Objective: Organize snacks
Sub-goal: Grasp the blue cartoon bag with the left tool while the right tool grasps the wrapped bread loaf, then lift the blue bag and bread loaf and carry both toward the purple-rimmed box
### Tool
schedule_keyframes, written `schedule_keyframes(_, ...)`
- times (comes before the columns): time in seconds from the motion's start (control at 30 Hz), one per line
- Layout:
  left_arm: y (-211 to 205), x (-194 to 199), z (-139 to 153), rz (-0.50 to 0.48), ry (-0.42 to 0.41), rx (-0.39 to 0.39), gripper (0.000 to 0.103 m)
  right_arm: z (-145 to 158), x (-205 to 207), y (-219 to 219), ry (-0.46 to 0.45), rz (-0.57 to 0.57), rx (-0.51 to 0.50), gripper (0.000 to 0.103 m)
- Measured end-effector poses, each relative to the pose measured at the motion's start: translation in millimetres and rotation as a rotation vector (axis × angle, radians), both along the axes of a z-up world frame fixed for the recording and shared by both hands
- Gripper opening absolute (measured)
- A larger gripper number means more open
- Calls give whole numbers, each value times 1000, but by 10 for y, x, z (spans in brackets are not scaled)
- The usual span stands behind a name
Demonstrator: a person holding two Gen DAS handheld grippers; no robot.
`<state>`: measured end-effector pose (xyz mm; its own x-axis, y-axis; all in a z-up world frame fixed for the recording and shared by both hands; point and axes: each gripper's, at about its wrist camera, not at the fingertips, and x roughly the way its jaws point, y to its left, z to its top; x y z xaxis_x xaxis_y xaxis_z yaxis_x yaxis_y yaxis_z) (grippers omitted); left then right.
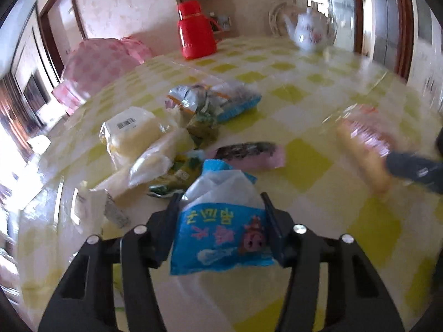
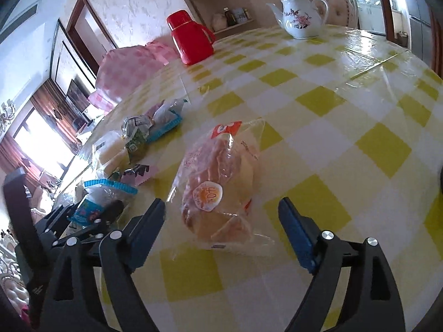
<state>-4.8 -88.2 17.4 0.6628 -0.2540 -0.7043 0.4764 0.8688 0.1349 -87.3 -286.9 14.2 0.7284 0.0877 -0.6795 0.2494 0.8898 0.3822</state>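
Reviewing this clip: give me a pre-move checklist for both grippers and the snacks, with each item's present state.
1. Blue packet sits between the left gripper fingers: ok.
2. Left pads firmly pressing the packet: cannot tell; they are at its sides.
3. Right gripper free of the bread bag: ok, jaws wide, bag lying on the table between them.
4. Bread bag apart from the snack pile: ok.
5. Teapot and red flask far from both grippers: ok.
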Motion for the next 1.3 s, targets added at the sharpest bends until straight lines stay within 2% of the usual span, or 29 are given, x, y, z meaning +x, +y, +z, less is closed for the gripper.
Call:
schedule_keyframes(0.1, 244, -231, 200, 26, -39, -158, 55, -3, 18, 15, 4, -6, -13, 83)
schedule_keyframes(0.17, 475, -305, 304, 62, -10, -299, 55, 2, 93, 68, 11, 3, -39, 85)
schedule_keyframes(0.23, 677, -309, 334, 111, 31, -403, 55, 5, 228, 148, 31, 13, -88, 87)
schedule_keyframes(0.27, 714, -301, 327, 118, 42, -417, 55, -11, 307, 199, 55, 19, -120, 87)
schedule_keyframes(0.33, 762, -284, 285, 141, 51, -403, 55, -79, 448, 272, 124, 22, -191, 87)
schedule_keyframes(0.4, 796, -300, 242, 165, 58, -396, 55, -135, 514, 305, 158, 22, -242, 74)
schedule_keyframes(0.43, 798, -312, 235, 168, 62, -403, 55, -118, 505, 311, 149, 27, -264, 55)
schedule_keyframes(0.47, 803, -338, 229, 176, 61, -405, 55, -114, 486, 307, 143, 31, -276, 49)
schedule_keyframes(0.53, 798, -405, 222, 183, 40, -385, 55, -64, 366, 258, 82, 40, -250, 46)
schedule_keyframes(0.63, 732, -458, 192, 184, 8, -345, 55, -25, 219, 217, 40, 41, -233, 45)
schedule_keyframes(0.7, 700, -466, 159, 181, 23, -348, 55, -25, 196, 208, 36, 49, -211, 45)
schedule_keyframes(1.0, 639, -621, 177, 185, -5, -299, 55, 18, 151, 235, 19, 58, -181, 45)
schedule_keyframes(1.3, 554, -871, 169, 184, -26, -208, 55, 31, 18, 306, -2, 93, -105, 45)
